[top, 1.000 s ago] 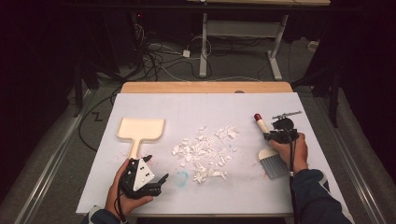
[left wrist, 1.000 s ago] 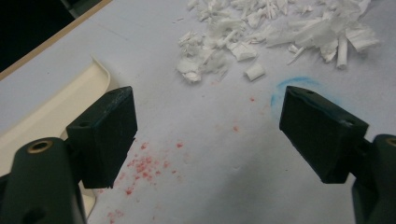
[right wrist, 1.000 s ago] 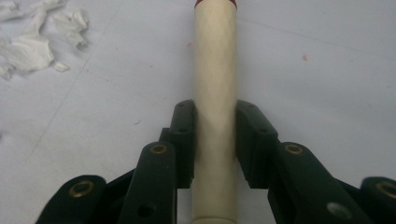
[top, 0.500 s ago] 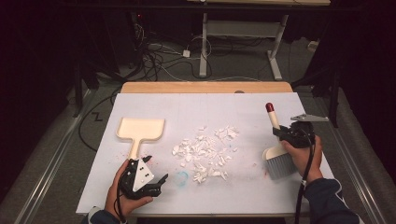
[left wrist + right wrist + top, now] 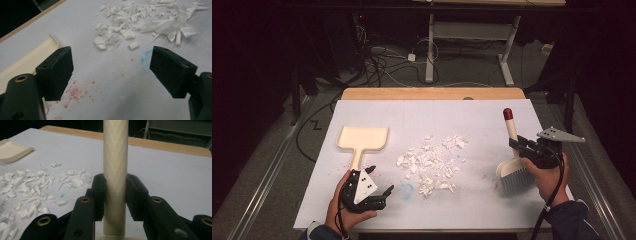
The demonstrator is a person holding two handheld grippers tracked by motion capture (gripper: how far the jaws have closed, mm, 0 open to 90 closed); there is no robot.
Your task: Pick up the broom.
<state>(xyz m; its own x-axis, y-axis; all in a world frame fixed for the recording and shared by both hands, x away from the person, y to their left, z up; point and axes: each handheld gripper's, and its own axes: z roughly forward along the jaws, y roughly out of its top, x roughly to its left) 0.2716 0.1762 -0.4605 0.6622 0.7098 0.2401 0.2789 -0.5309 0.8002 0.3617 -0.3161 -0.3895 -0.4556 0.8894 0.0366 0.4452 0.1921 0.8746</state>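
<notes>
My right gripper [image 5: 518, 146] sits at the right of the high view, its jaws pressed on the cream handle of a small brush [image 5: 512, 150]. In the right gripper view the gripper [image 5: 115, 192] clamps that ribbed handle [image 5: 115, 170] from both sides, and the handle runs straight up through the middle of the frame. In the high view the brush stands tilted, its red tip toward the top of the frame and its grey bristles [image 5: 516, 181] at the lower end, just beside my right hand [image 5: 546, 172].

My left gripper [image 5: 379, 192] rests at the lower left of the high view with its jaws spread wide and nothing between them. In the left gripper view the gripper [image 5: 111, 72] frames bare white table covering [image 5: 110, 100], dotted with red specks [image 5: 73, 92], and a faint blue ring mark [image 5: 147, 60] lies just beside the right-hand jaw.

The cream dustpan [image 5: 360, 140] lies flat left of centre in the high view, its handle pointing down toward my left hand [image 5: 343, 210]. Its raised rim [image 5: 32, 57] shows at the left edge of the left gripper view, next to the left-hand jaw.

A scatter of white paper scraps [image 5: 432, 162] lies in the middle of the table, between dustpan and brush and well apart from the bristles. The same scraps fill the upper right of the left gripper view [image 5: 147, 22] and the left side of the right gripper view [image 5: 32, 187].
</notes>
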